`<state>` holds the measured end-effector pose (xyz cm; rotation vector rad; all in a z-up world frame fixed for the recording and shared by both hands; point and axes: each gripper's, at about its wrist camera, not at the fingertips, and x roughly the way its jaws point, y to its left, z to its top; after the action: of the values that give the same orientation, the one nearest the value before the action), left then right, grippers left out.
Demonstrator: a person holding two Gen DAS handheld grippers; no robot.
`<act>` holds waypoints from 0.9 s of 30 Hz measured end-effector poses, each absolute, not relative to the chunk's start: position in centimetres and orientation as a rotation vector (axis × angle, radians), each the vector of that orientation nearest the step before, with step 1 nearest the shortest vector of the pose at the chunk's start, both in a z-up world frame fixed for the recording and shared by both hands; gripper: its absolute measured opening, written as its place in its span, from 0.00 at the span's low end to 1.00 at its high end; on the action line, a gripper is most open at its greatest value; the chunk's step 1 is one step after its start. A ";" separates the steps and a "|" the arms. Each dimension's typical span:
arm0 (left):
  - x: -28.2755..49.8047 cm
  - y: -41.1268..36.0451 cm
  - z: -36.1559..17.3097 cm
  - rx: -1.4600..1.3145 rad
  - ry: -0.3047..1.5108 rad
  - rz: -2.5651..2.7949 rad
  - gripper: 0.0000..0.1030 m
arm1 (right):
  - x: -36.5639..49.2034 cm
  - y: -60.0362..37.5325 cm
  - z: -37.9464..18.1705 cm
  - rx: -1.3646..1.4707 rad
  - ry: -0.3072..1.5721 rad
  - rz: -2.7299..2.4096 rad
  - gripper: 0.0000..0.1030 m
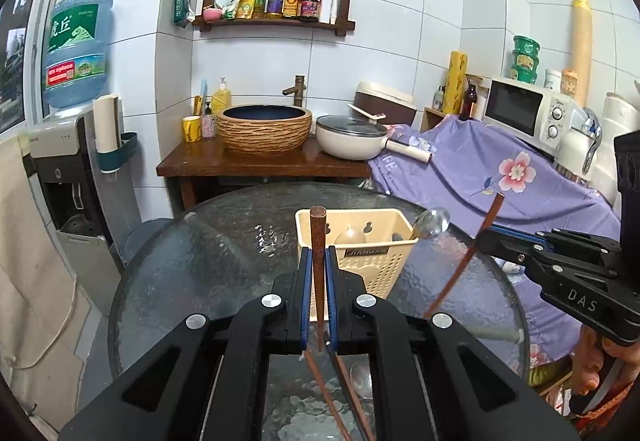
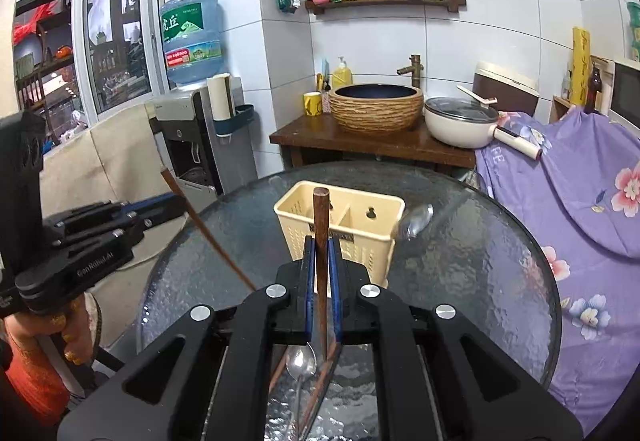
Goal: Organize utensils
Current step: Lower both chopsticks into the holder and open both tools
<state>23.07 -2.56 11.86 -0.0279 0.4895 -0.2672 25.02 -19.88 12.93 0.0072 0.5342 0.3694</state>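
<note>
My left gripper (image 1: 318,255) is shut on a brown wooden chopstick (image 1: 318,229) that stands upright between its blue pads. My right gripper (image 2: 319,243) is shut on a second brown chopstick (image 2: 321,211), also upright. Each gripper shows in the other's view: the right gripper (image 1: 486,235) with its slanted chopstick (image 1: 460,273), the left gripper (image 2: 180,201) with its own (image 2: 212,241). Beyond both stands a cream slotted utensil holder (image 1: 372,265) (image 2: 360,245) with a metal spoon (image 1: 434,223) (image 2: 418,221) leaning at its right corner. More chopsticks (image 1: 328,397) and a spoon (image 2: 302,361) lie on the glass under the grippers.
The holder stands on a round textured glass table (image 1: 208,261) (image 2: 480,261). Behind it are a wooden stand with a woven basin (image 1: 264,131), a white lidded pan (image 1: 352,137) and a purple floral cloth (image 1: 500,177). A water dispenser (image 2: 192,129) stands at the left. A person's hand (image 1: 592,361) holds the right gripper.
</note>
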 end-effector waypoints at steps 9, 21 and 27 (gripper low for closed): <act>25.0 -3.0 15.9 -0.043 0.484 -0.307 0.06 | 27.4 -19.8 17.3 0.021 0.547 0.393 0.07; 29.3 -4.0 24.6 -0.053 0.385 -0.237 0.06 | 30.9 -20.6 26.3 0.061 0.446 0.334 0.07; 31.8 -4.9 24.9 -0.071 0.379 -0.201 0.06 | 33.4 -20.3 25.9 0.051 0.419 0.253 0.07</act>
<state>31.84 -4.92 24.92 -0.0707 0.3790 -0.2009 33.42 -20.32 25.90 0.0505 0.4192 0.2530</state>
